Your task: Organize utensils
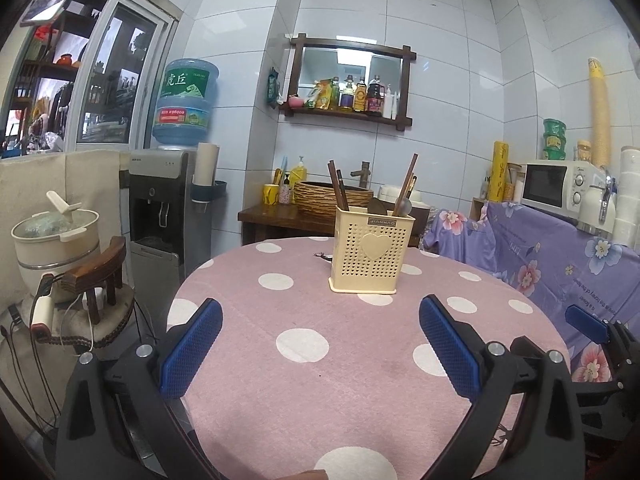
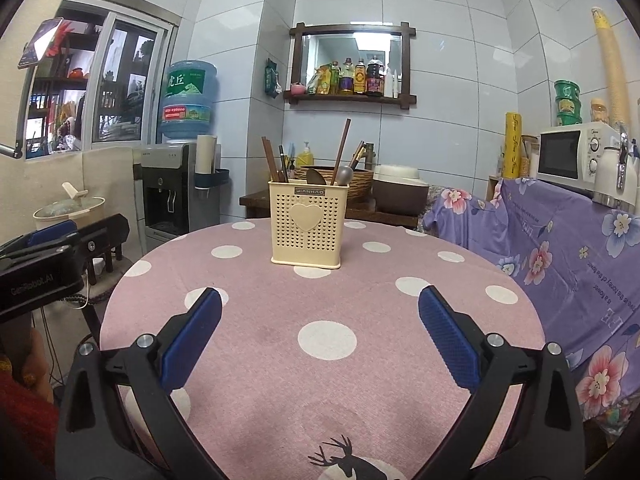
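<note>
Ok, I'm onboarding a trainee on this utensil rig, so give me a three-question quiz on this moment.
1. True or false: the left gripper is holding a utensil.
2. Where do the chopsticks and the other utensils stand? A) flat on the tablecloth B) in the cream holder C) in the microwave
3. Fill in: the raised shape on the holder's front is a ____.

Key: 1 false, both it and the right gripper are open and empty; 2 B; 3 heart.

Perforated cream plastic utensil holder (image 2: 307,226); matt pink cloth tablecloth (image 2: 280,360); glossy white wall tiles (image 2: 440,60).
</note>
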Demonstrator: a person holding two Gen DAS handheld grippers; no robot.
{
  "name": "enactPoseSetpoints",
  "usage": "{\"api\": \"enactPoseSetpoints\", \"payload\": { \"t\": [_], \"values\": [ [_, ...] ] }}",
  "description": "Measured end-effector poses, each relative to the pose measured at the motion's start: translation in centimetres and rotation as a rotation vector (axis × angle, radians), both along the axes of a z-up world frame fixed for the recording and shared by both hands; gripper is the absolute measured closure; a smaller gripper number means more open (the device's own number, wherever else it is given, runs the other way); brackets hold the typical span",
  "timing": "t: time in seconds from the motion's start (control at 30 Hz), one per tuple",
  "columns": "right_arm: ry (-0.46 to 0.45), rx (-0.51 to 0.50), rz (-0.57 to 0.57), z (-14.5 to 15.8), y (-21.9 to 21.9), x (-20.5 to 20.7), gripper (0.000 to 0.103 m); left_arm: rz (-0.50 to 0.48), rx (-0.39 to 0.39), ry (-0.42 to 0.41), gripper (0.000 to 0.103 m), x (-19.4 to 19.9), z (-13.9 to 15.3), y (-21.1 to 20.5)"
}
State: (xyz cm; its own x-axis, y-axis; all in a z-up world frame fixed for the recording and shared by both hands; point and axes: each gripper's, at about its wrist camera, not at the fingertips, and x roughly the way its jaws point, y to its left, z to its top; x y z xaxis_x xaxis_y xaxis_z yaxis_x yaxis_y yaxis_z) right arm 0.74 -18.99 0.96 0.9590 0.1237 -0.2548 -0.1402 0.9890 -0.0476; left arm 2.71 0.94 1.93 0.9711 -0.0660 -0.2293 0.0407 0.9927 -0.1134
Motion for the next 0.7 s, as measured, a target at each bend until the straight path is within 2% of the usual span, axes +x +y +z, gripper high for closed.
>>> {"api": "enactPoseSetpoints", "payload": {
  "t": [0.7],
  "values": [
    [-0.016,-0.002,-0.001,0.03,-0.09,-0.23,0.006,-0.005,0.002,-0.009,0.005,-0.48,0.15,-0.55]
  ]
}}
